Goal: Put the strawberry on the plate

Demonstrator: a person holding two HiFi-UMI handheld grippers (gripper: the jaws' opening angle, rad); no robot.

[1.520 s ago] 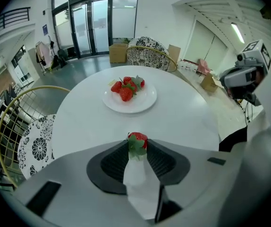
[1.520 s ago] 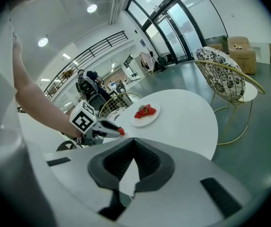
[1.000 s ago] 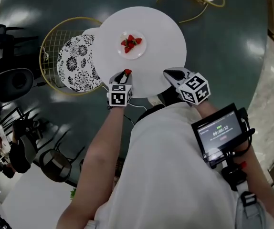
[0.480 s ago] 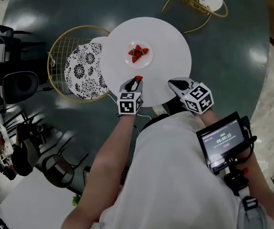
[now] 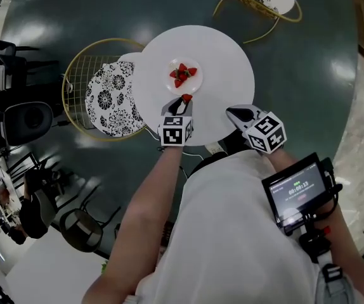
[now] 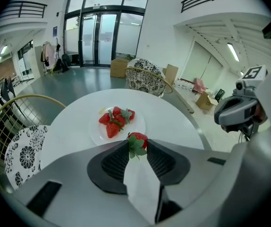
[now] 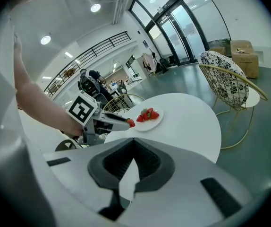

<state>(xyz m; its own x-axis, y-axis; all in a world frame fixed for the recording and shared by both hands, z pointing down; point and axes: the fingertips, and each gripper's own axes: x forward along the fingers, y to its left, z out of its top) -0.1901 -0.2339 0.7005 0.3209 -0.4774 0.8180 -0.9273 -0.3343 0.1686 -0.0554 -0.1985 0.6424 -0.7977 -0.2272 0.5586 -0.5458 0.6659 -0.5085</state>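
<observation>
Holding the strawberry point(image 6: 138, 139) at the very tips of the left gripper point(image 5: 182, 104), jaws closed narrow on its sides, leafy cap turned back toward the pads and red body forward. Carried in the air at the near rim of the plate point(image 6: 134, 126), straight ahead along the jaw line. Hard to say from the head view whether already over that rim or just short of it.

Beyond, toward the plate's middle and slightly left, a small heap of strawberries point(image 6: 113, 122) lying on it. Judging the next move as a short reach forward and down, then a release onto the bare near-right part of the plate, clear of the heap.

Right of the plate and nearer the person, at the edge of the white table point(image 5: 226, 56), the right gripper point(image 5: 231, 112): jaws together, nothing between them, pointed toward the plate but well apart from it. Left clearly the nearer of the two, so no call for the right.
</observation>
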